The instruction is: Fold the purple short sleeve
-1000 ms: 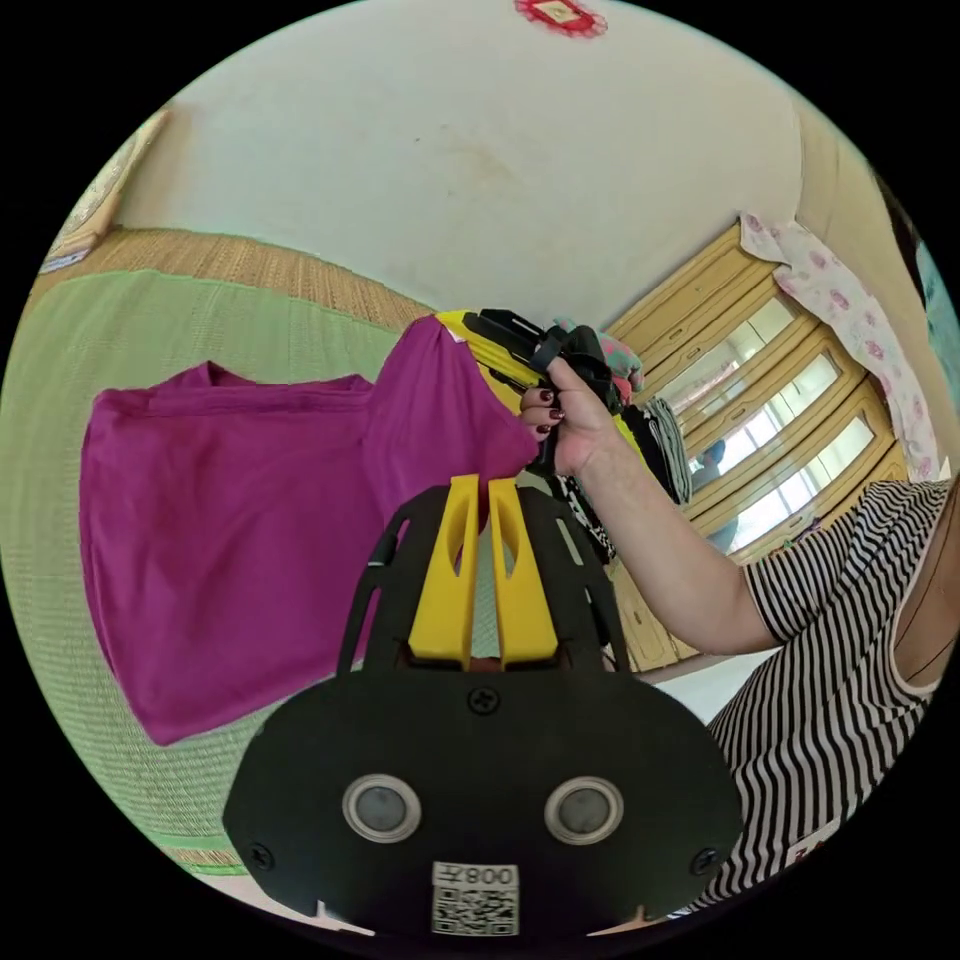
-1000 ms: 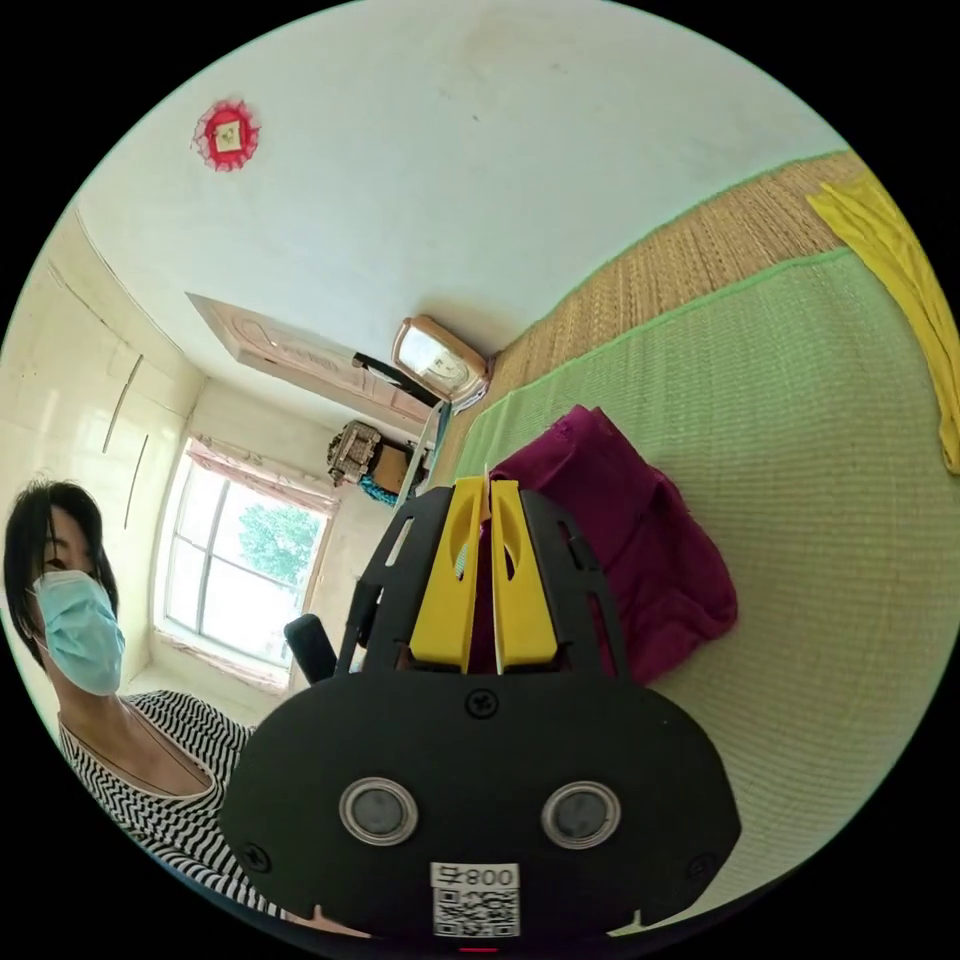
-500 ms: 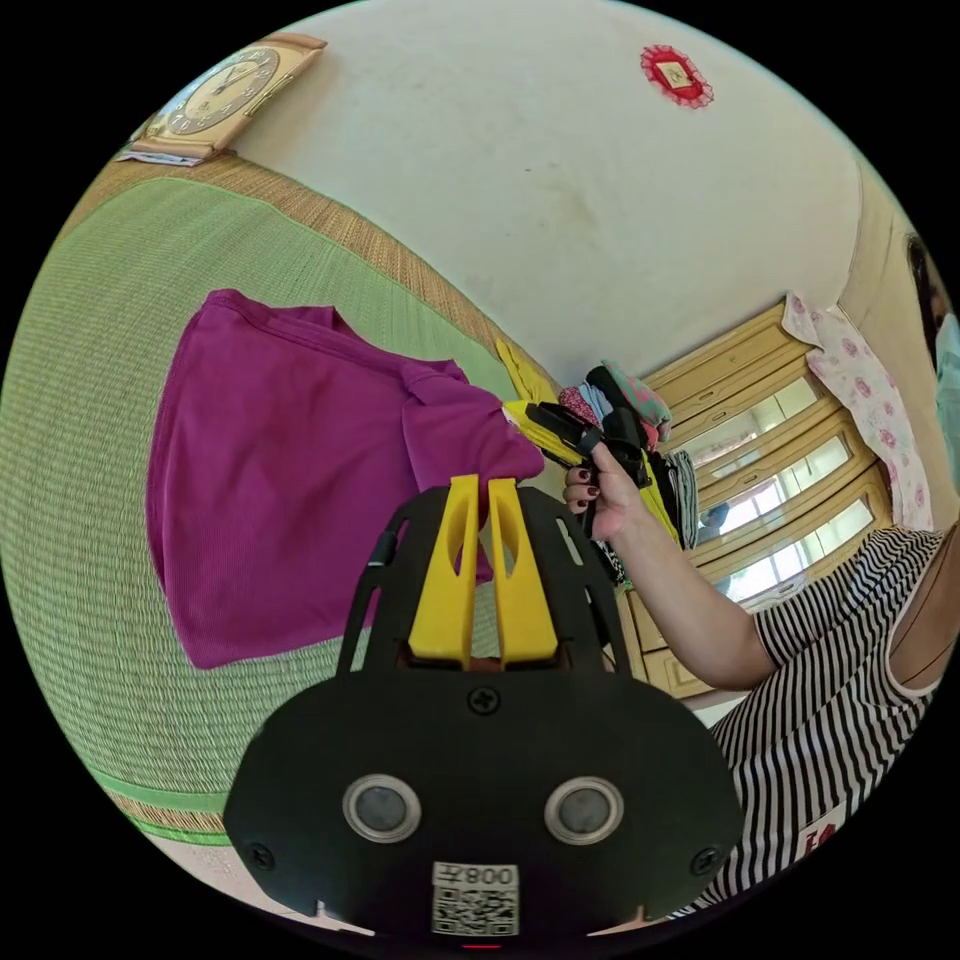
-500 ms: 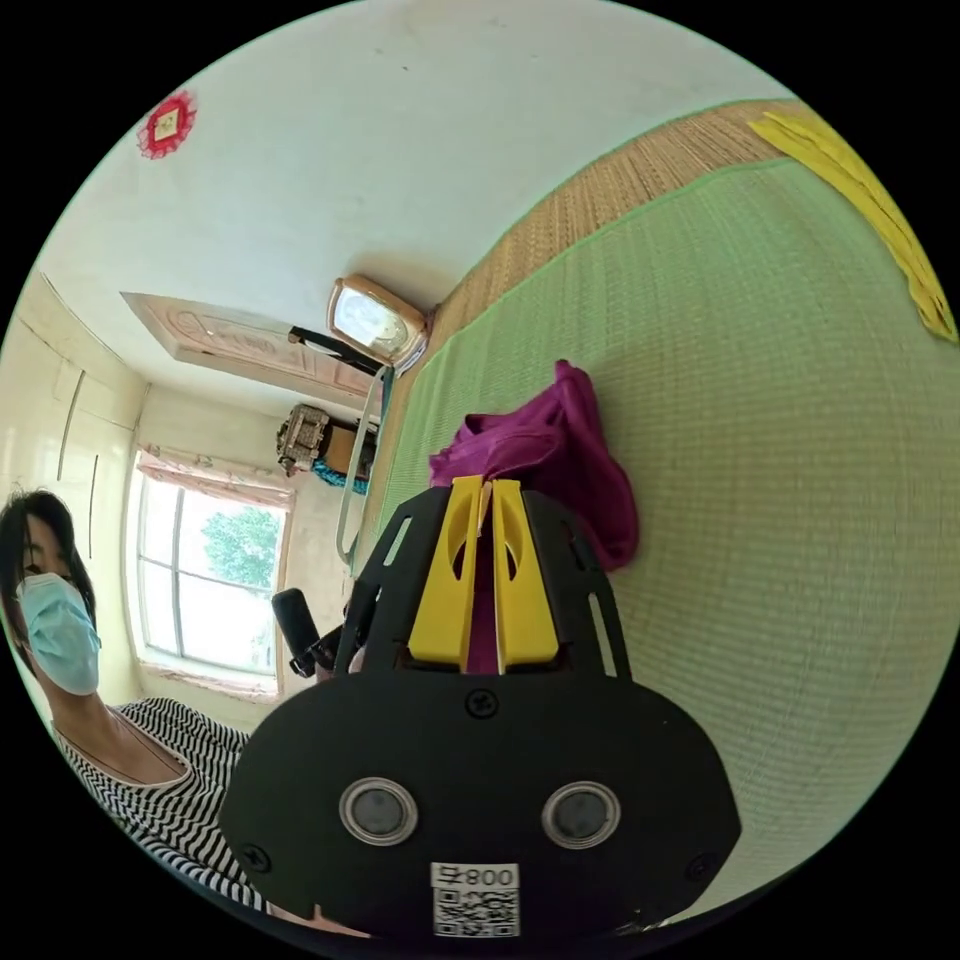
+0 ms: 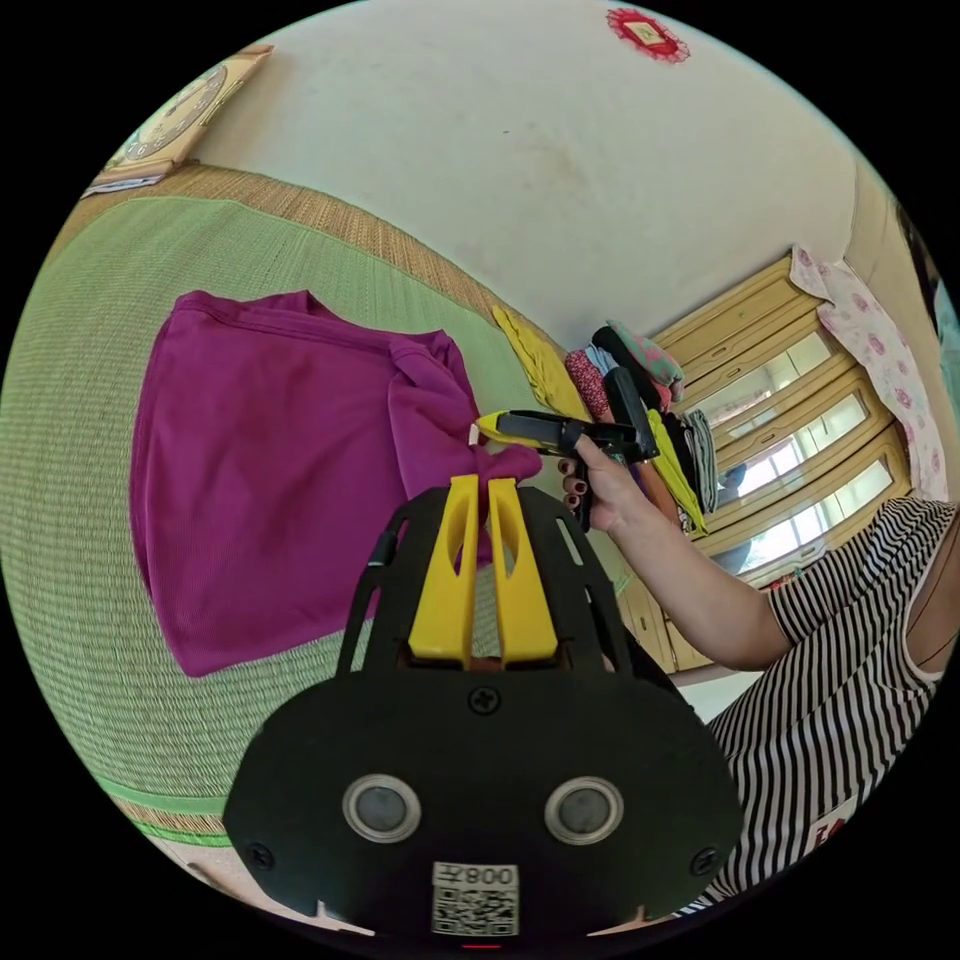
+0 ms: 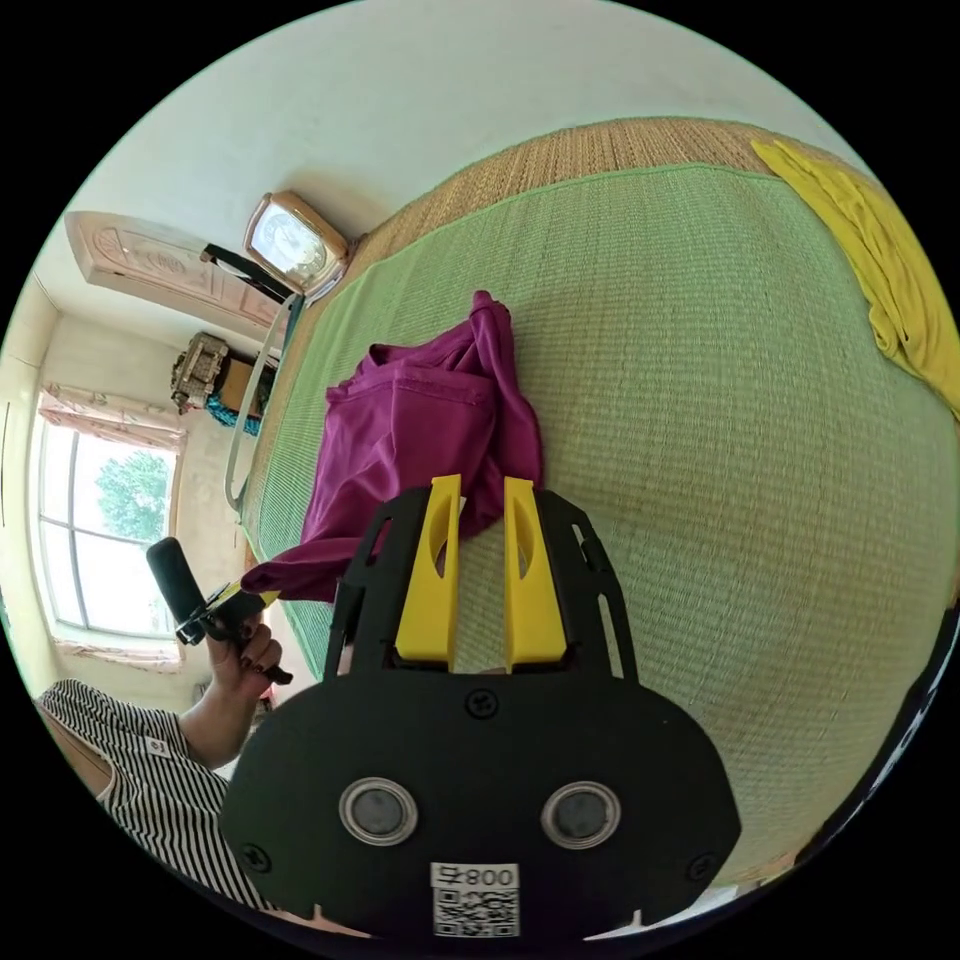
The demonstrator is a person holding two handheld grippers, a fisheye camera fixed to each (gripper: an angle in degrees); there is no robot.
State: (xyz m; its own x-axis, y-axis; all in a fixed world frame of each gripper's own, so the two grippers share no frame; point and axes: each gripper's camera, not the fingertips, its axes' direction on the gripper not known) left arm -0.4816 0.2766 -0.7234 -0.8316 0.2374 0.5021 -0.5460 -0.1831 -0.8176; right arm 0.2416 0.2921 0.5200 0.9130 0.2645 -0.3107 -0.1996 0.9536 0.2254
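Left gripper view shows our left gripper with jaws closed on a corner of the purple short sleeve, which lies on the green mat. Our right gripper, clamped on cloth half a second ago, now gapes empty above open mat.

No wording is legible. A white code sticker sits at the lower edge of the left gripper body, and another on the right gripper. The clock numerals are too small to read.
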